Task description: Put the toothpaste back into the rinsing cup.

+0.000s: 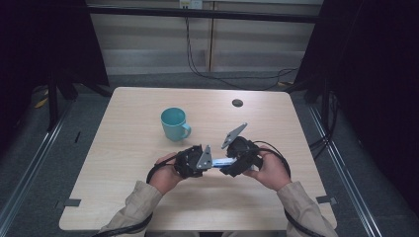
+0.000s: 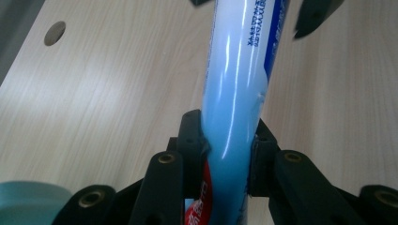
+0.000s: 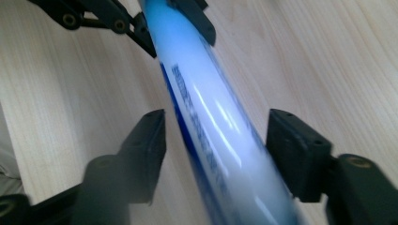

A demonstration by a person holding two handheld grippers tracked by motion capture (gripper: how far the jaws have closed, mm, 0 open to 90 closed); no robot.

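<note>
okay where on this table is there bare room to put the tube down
Bare wood lies left of the teal mug toward the table edge, along the far side around the dark hole, and on the right side. The near middle is crowded: both tongs, left and right, meet on the tube.

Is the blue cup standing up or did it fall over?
Standing up. The high view shows the teal cup upright on the table, round opening facing up, handle sticking out sideways.
</note>
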